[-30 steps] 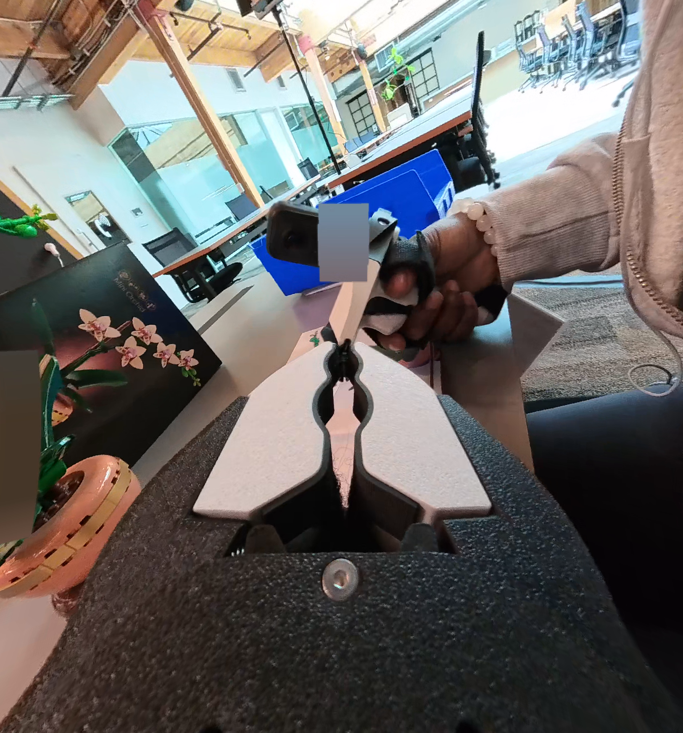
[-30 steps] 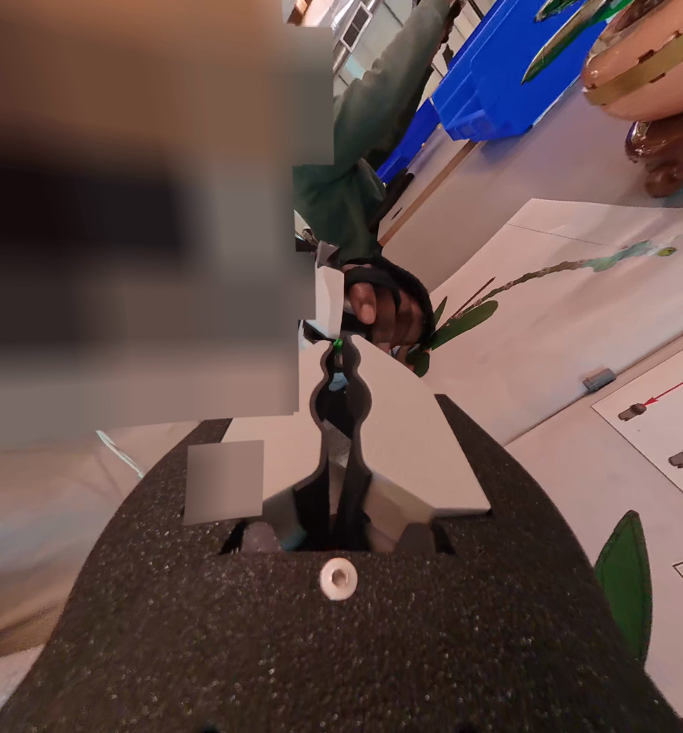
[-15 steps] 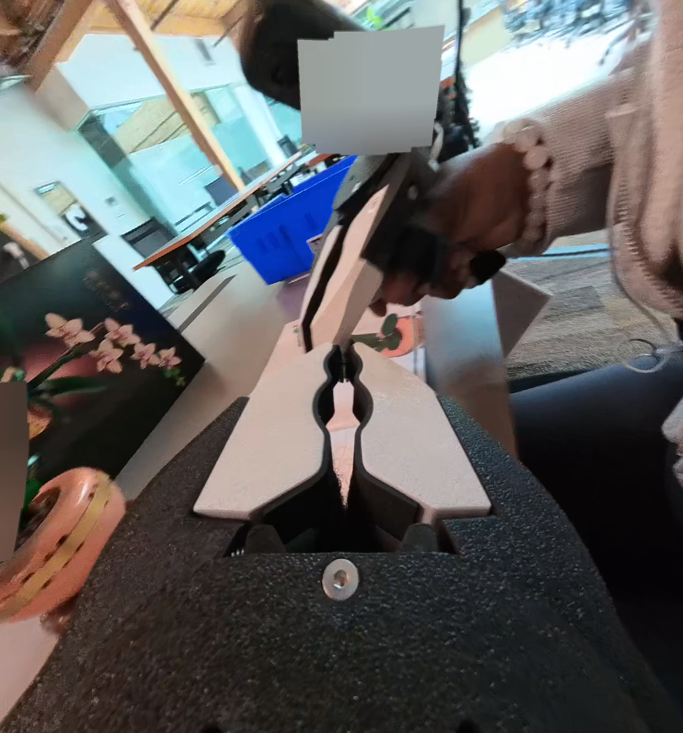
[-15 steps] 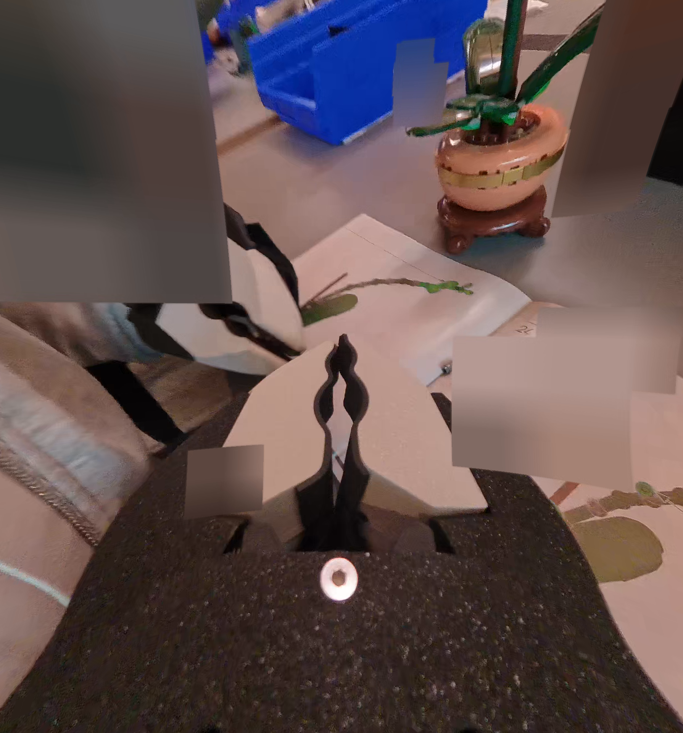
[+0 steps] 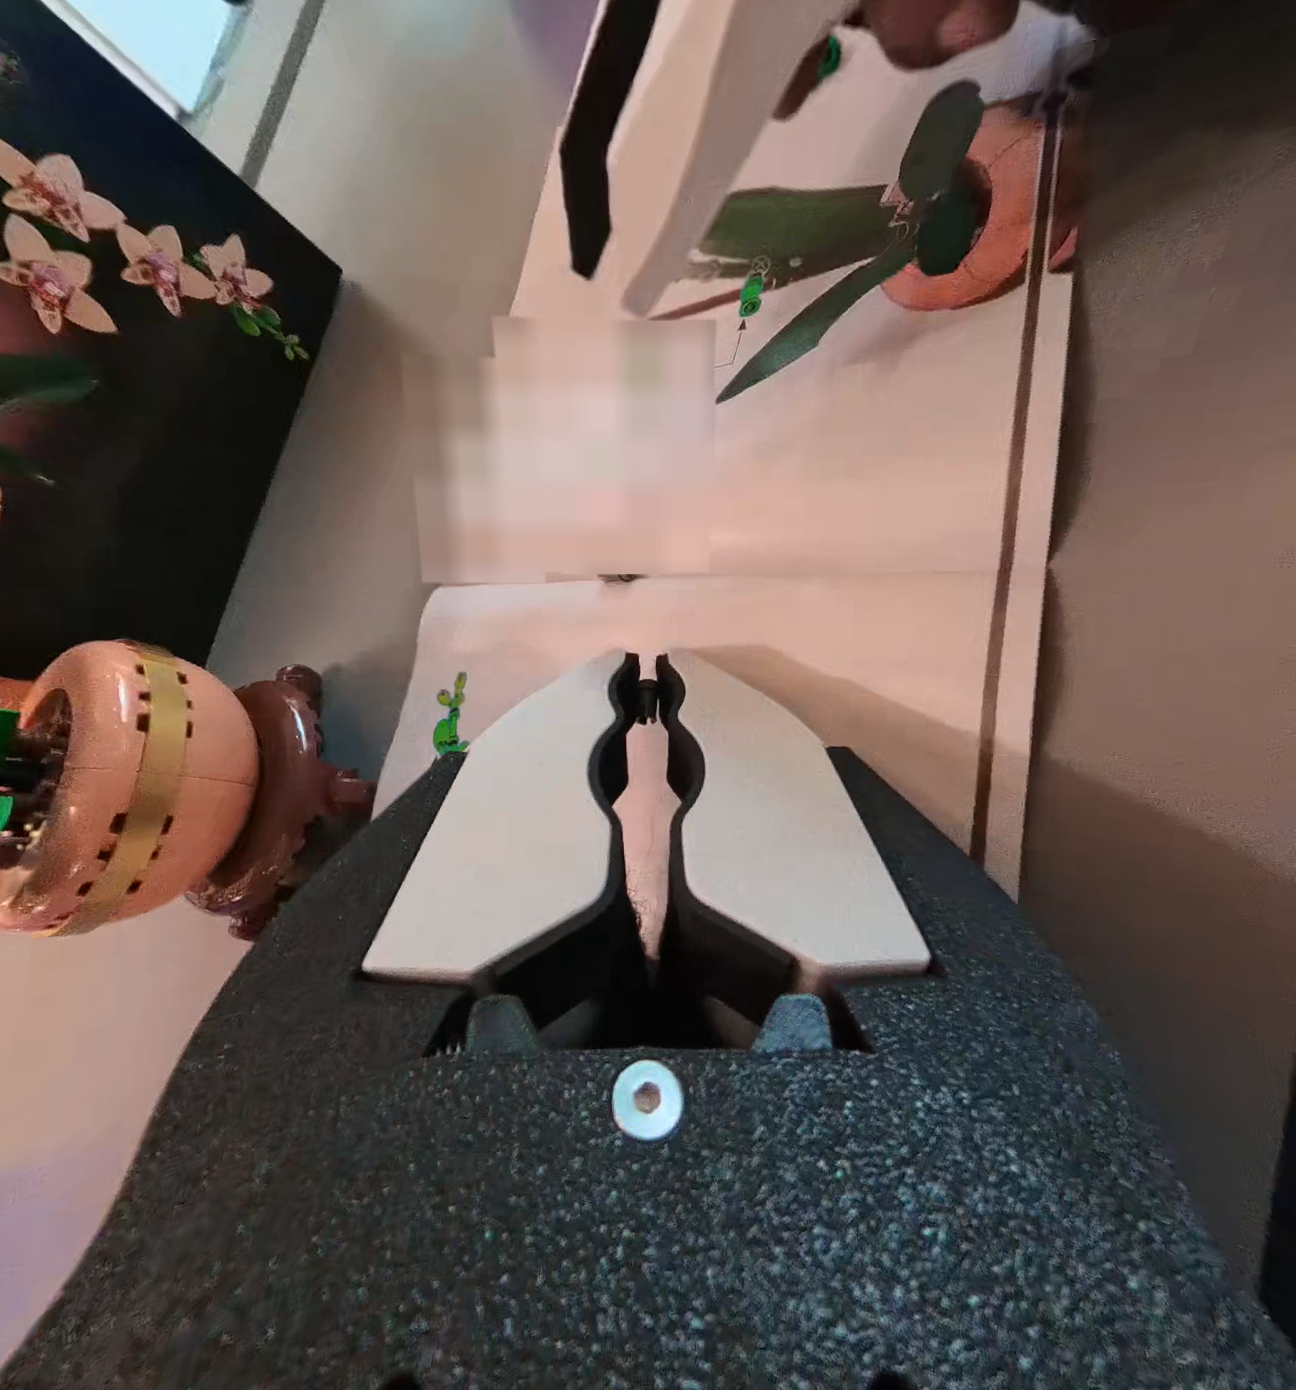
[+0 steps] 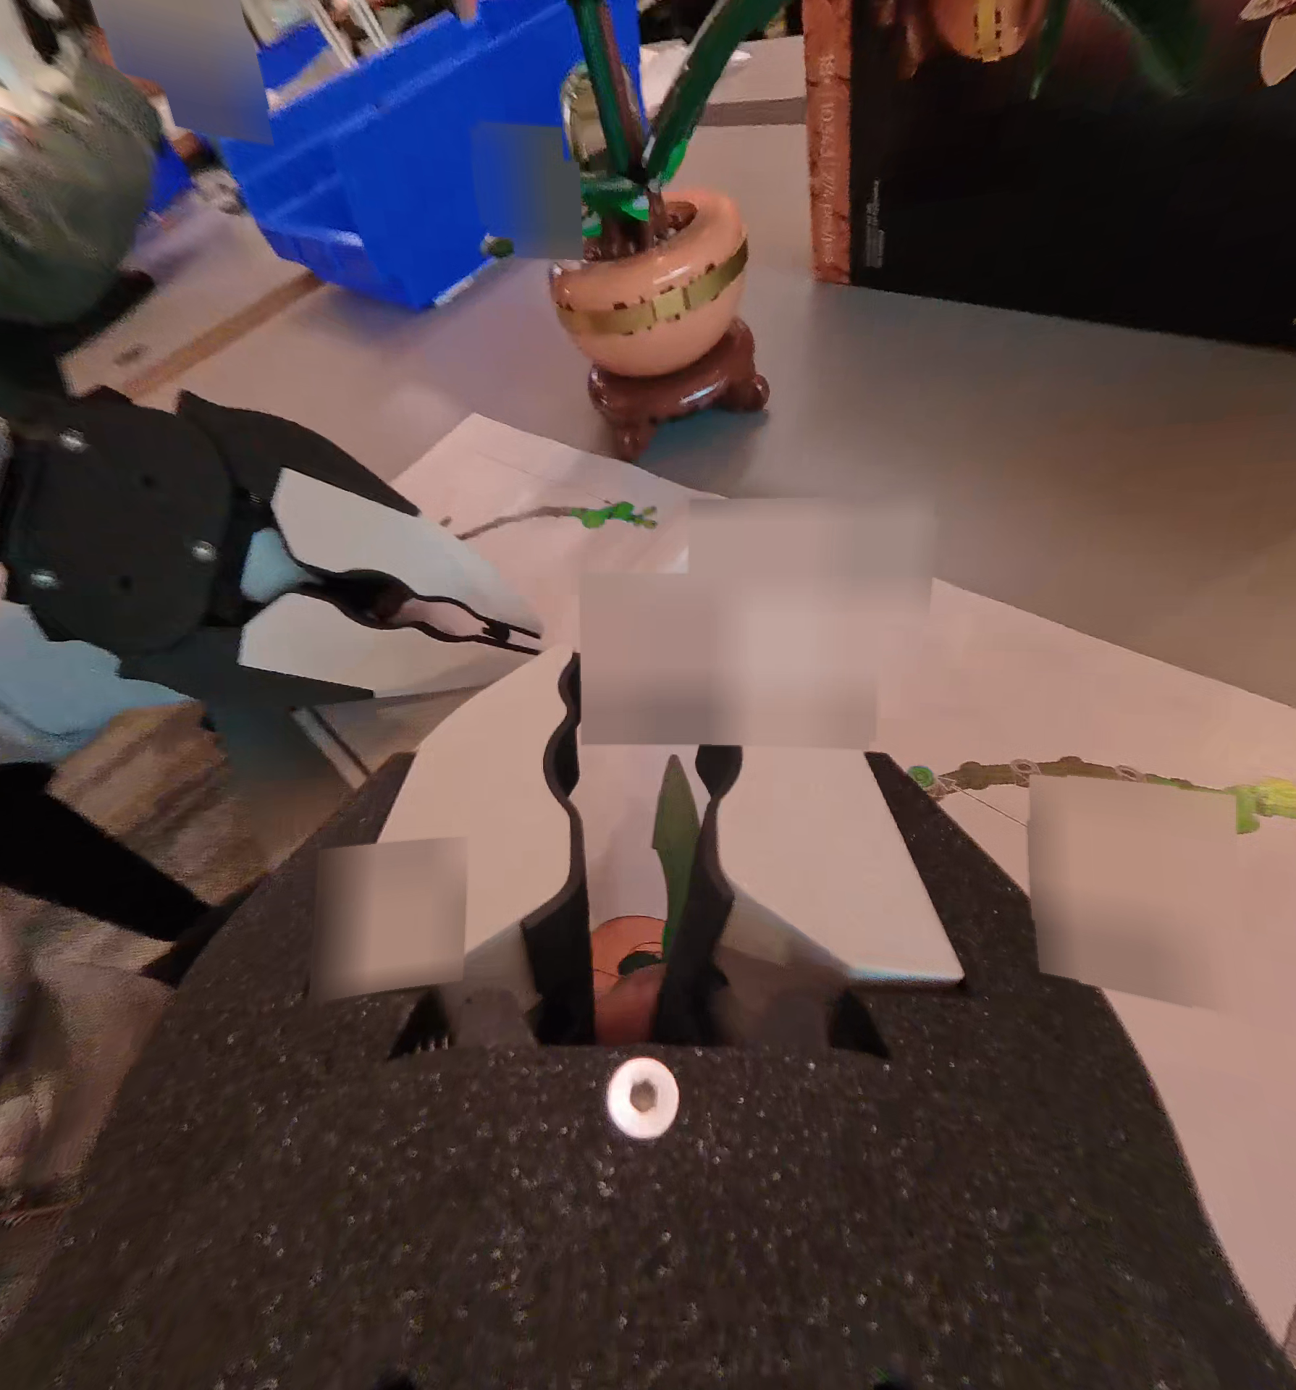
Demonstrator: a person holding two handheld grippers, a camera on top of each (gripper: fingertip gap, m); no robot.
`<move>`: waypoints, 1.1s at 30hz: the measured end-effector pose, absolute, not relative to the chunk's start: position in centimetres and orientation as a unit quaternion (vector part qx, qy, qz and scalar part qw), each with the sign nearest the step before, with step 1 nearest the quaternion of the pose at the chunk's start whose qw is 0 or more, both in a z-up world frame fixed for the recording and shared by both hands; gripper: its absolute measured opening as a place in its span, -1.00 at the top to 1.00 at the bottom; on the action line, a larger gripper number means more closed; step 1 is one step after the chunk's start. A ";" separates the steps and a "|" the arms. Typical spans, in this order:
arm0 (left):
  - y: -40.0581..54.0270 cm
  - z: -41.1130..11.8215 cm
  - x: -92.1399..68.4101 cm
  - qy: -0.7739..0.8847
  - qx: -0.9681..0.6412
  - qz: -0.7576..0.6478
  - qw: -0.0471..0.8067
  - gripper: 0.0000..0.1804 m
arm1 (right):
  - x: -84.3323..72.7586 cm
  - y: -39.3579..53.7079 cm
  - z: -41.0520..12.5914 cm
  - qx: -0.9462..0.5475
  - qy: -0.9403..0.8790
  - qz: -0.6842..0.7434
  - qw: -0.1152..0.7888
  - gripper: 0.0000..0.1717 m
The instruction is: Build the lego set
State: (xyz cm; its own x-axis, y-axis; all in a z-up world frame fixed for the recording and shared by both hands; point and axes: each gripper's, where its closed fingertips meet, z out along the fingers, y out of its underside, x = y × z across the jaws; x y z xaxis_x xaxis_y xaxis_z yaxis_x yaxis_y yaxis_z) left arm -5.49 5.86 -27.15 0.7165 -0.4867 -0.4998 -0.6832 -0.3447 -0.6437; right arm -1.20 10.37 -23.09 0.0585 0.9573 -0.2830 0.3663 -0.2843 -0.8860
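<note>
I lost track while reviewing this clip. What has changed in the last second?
Both hand-held grippers swung down from mid-air toward the open booklet. The right hand-held gripper, shut before, now stands open. The left hand-held gripper remains closed on a small dark piece. The flower pot stayed put.

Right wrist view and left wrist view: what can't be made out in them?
- Right wrist view: a blur patch covers the right gripper's fingertips.
- Right wrist view: the top edge cuts off the green stems above the pink pot.
- Left wrist view: the dark piece pinched in the left gripper is too small to identify.
- Left wrist view: a blur patch hides part of the booklet.
</note>
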 end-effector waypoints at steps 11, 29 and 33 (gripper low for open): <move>5.0 -26.6 -6.6 0.253 -0.878 0.036 0.404 -0.01 | 4.7 9.2 -22.8 -0.645 -0.604 0.401 0.242 0.45; 5.2 -24.2 -6.5 0.204 -0.858 -0.012 0.472 0.05 | 11.1 9.4 -13.6 -0.523 -0.576 0.485 0.399 0.65; 5.3 -24.3 -6.0 0.221 -0.857 -0.015 0.465 -0.02 | 12.8 7.1 -15.4 -0.558 -0.627 0.408 0.360 0.55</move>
State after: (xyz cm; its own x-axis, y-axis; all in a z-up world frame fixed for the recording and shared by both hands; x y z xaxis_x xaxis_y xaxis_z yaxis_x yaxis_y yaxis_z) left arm -6.01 5.30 -24.26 0.9015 -0.3934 -0.1804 -0.3656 -0.4691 -0.8039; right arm 12.77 7.06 -15.36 -0.1196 0.9928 -0.0030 0.4065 0.0462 -0.9125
